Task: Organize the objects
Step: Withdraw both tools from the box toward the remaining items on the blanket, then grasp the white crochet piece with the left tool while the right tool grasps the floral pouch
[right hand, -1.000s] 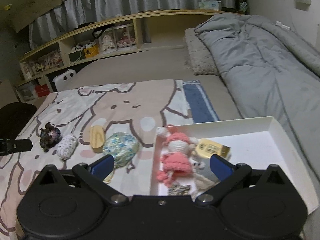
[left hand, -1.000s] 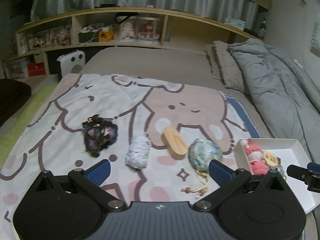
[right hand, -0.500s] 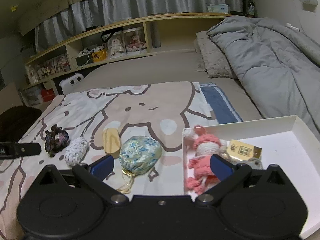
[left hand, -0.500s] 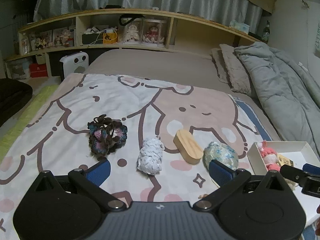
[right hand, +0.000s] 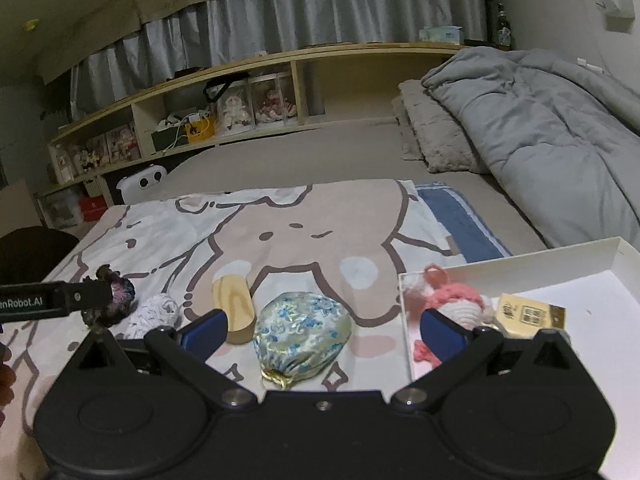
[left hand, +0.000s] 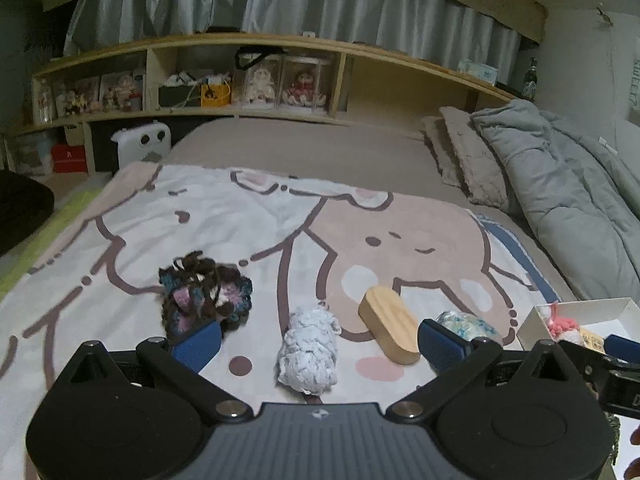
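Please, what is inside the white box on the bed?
The white box holds a pink crocheted doll and a small yellow packet. The right gripper's body hides the box's near edge.

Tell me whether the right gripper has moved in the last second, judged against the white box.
Yes. The right gripper has shifted left: the white box now sits further right in its view, and the floral pouch lies between the open jaws.

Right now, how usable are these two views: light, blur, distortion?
Left wrist view: dim, bluish light, strong fisheye bending the shelf, yet the white yarn ball reads clearly. Right wrist view: equally dim, dark corners, curtain soft, floral pouch sharp.
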The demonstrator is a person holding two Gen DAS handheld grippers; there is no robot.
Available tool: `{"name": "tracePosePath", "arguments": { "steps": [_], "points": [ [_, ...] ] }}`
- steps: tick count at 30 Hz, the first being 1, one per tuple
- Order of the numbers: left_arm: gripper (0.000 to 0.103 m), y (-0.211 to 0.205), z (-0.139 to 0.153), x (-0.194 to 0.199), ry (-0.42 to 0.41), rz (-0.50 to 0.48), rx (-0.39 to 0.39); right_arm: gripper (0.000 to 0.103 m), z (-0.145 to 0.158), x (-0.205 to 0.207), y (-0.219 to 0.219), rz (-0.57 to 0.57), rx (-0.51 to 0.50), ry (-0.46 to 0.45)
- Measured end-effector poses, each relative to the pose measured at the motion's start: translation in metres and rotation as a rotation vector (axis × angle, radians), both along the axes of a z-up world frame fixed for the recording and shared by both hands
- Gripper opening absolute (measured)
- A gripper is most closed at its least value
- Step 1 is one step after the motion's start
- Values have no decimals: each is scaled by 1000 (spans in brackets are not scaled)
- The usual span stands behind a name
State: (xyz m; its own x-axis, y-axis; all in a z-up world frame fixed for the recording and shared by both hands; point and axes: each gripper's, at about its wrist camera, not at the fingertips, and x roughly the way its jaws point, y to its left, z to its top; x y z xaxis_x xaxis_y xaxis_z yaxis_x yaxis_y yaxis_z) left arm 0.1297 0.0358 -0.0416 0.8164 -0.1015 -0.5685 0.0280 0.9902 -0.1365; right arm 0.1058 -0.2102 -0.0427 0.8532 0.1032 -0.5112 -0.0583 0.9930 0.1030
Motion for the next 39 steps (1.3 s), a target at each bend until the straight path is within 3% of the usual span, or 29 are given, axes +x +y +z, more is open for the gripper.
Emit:
{"name": "tracePosePath", "arguments": {
  "steps": [5, 15, 22, 25, 27, 31, 39],
  "points": [
    [100, 3, -17, 11, 26, -20, -10, 103, -15, 20, 14, 0, -12, 31],
    [84, 2, -40, 36, 32, -52, 2, 103, -51, 64, 35, -32, -16, 149],
    [75, 0, -56, 48, 66, -53, 9, 103, -72, 84, 43, -90, -95, 186],
    [66, 1, -61, 51, 78, -44, 5, 103, -74, 86, 46, -77, -117, 157],
    [52, 2, -63, 52, 79, -40, -1, 103, -75, 87, 48, -54, -135, 145],
    [43, 0, -63, 51, 100, -50, 11, 85, -76, 85, 50, 37, -149, 158],
    [40, 5, -55, 38, 185, -39, -59, 84, -70, 65, 45, 83, -107, 207]
  ]
}}
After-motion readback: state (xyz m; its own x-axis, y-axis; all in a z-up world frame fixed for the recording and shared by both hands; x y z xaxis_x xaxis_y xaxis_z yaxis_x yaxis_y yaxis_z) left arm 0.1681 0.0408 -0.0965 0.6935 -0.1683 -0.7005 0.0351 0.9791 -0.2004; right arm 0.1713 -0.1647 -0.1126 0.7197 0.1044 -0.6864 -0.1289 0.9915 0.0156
